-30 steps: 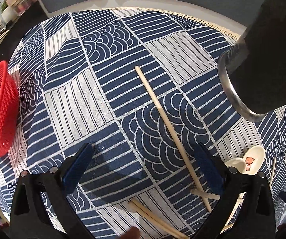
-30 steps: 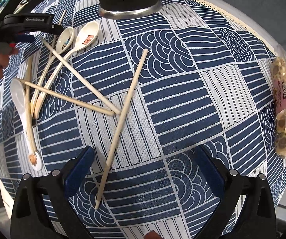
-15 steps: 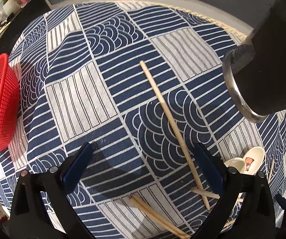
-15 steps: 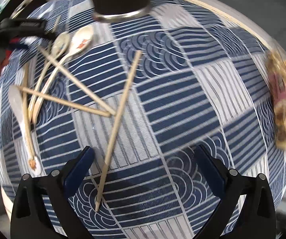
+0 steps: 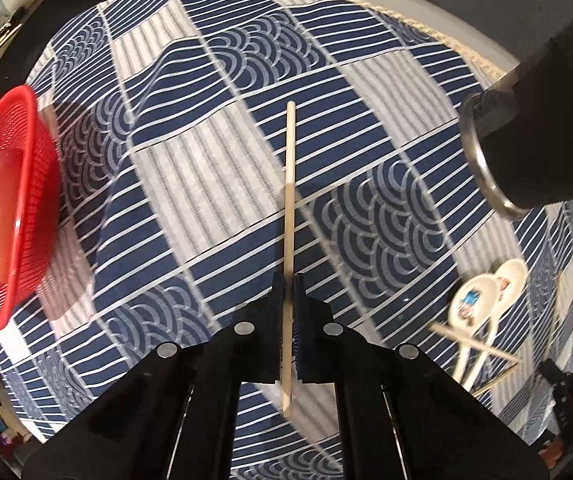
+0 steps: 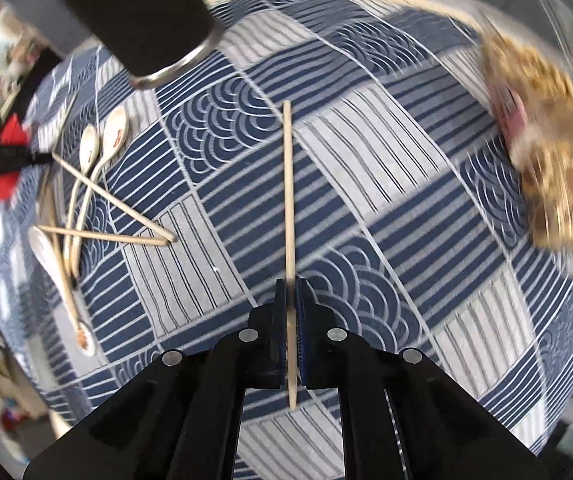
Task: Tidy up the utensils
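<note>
No legible writing; spoons (image 5: pixel 482 300) show cartoon prints.

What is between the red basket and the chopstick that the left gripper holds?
Only bare patterned tablecloth lies between the red basket and the chopstick in the left gripper, as the left wrist view shows.

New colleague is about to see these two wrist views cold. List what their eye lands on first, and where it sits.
Dead centre in each view, a pale chopstick is pinched between shut blue pads: the left gripper holds one chopstick, the right gripper another chopstick. Next comes the red basket at the left view's left edge, then the heap of spoons and chopsticks on the blue patterned tablecloth at the right view's left.
</note>
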`<state>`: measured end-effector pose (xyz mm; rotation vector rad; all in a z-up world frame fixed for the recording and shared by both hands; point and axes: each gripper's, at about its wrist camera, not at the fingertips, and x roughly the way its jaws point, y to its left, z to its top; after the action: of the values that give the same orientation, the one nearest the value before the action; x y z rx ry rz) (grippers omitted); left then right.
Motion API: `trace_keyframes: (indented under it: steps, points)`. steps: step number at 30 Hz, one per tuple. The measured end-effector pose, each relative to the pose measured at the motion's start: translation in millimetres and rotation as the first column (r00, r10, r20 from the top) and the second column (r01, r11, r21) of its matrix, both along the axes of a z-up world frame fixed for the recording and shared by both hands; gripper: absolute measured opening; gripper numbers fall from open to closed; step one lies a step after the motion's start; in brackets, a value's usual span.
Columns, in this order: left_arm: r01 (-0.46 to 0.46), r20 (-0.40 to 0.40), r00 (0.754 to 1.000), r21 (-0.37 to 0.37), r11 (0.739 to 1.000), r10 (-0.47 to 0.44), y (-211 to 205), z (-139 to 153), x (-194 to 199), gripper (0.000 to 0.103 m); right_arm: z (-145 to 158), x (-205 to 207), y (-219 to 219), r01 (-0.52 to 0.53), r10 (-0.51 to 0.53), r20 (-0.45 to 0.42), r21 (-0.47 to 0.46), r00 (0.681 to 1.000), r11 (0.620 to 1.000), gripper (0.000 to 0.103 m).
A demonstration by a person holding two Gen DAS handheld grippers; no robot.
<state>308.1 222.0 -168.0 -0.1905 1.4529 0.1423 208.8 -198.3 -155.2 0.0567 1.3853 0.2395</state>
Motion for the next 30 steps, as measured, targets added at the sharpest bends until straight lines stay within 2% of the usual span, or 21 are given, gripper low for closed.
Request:
trace_keyframes:
  steps: [5,9,15,19,23,27,30]
  points:
    - [0.01,-0.024,1.0,0.023,1.0,-0.01,8,2,-20,0.005,9,-16,-32,0.025,-0.025,0.005,0.065,1.0,0.998,0.005]
    - [-0.004,-0.016,1.0,0.016,1.0,0.005,13,5,-50,0.005,27,-27,-37,0.01,-0.014,0.04,0.1,0.999,0.995,0.005]
    - [-0.005,0.034,0.999,0.033,0.999,0.004,14,32,-90,0.005,59,-32,-44,-0.03,0.016,0.118,0.12,0.993,0.992,0.004]
    - [-0.008,0.064,0.998,0.037,0.999,0.006,12,54,-114,0.005,67,-35,-32,-0.053,0.032,0.154,0.131,0.988,0.99,0.004]
    - [0.005,0.11,0.994,0.042,0.999,-0.01,-5,81,-131,0.005,82,-40,-30,-0.067,0.036,0.19,0.159,0.981,0.985,0.004]
    - [0.025,0.146,0.989,0.059,0.998,-0.033,-27,105,-131,0.005,95,-46,-32,-0.083,0.044,0.206,0.188,0.978,0.979,0.003]
    - [0.033,0.167,0.985,0.05,0.998,-0.041,-43,103,-109,0.005,104,-49,-38,-0.092,0.05,0.214,0.188,0.976,0.978,0.0]
